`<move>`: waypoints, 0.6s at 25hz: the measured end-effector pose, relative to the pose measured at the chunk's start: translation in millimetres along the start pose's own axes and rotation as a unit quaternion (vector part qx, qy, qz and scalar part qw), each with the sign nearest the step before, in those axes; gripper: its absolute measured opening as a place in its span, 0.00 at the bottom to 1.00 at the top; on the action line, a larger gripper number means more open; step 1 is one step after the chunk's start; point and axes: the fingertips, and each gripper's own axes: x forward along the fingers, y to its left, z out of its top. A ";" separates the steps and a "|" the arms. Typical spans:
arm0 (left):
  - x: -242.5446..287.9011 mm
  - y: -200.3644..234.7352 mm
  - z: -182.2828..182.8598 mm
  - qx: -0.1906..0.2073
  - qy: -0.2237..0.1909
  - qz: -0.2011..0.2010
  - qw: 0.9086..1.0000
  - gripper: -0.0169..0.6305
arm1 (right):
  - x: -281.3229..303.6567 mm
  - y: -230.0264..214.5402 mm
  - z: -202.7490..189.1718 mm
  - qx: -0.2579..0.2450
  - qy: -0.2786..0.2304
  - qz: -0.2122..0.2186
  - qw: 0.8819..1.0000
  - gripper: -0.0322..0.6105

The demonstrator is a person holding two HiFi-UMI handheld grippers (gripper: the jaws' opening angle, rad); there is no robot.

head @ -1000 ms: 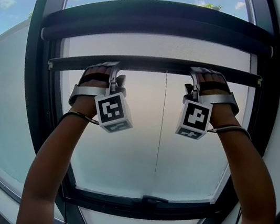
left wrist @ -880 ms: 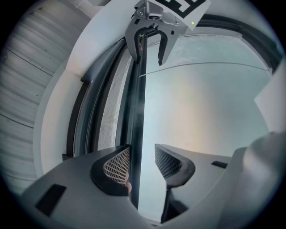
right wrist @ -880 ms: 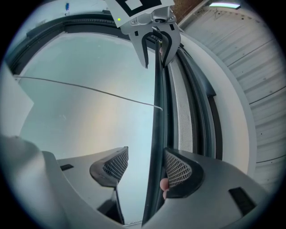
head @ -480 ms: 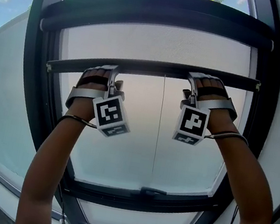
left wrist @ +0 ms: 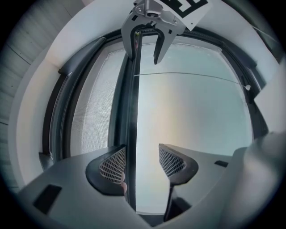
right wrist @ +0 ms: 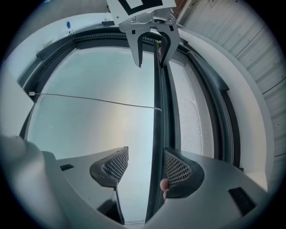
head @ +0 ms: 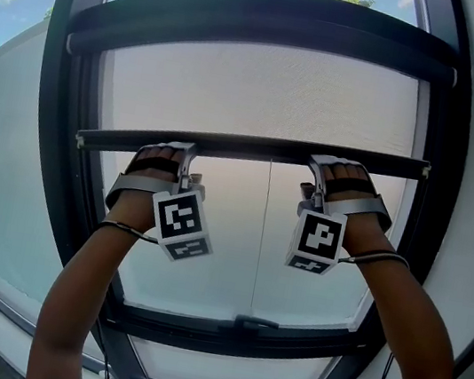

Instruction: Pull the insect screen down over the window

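Spanning the window, head view: the insect screen (head: 263, 89) hangs from its dark cassette (head: 266, 18) and covers the upper part of the pane. Its pull bar (head: 253, 146) lies level, about midway down the window frame (head: 54, 153).
Left gripper, head view: the left gripper (head: 191, 151) reaches up to the bar's left part, with its marker cube toward the camera.
Right gripper, head view: the right gripper (head: 320, 164) meets the bar's right part. A thin cord (head: 259, 233) hangs from the bar between the two grippers.
Left gripper view, jaws: they stand moderately apart and have just been opening. The pull bar (left wrist: 131, 112) runs between them, lying against the mesh-side pad (left wrist: 114, 163), with a clear gap to the other pad.
Left gripper view, far end: the right gripper (left wrist: 144, 49) straddles the same bar.
Right gripper view, jaws: they stand fairly wide. The pull bar (right wrist: 157, 103) runs between them and touches the mesh-side pad (right wrist: 178, 170), while the glass-side pad stands clear.
Right gripper view, far end: the left gripper (right wrist: 151, 49) straddles the bar.
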 end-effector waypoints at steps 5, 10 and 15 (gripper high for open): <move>-9.3 -22.8 -0.5 -0.003 -0.003 -0.018 1.000 0.36 | -10.3 22.2 3.8 0.005 0.002 0.017 1.000 0.41; -19.0 -46.1 5.4 -0.036 -0.031 -0.072 0.996 0.36 | -18.4 45.4 4.6 0.013 -0.001 0.037 0.999 0.41; -23.3 -71.6 0.6 -0.004 -0.020 -0.101 0.995 0.36 | -24.8 68.8 8.8 0.011 -0.005 0.062 0.998 0.41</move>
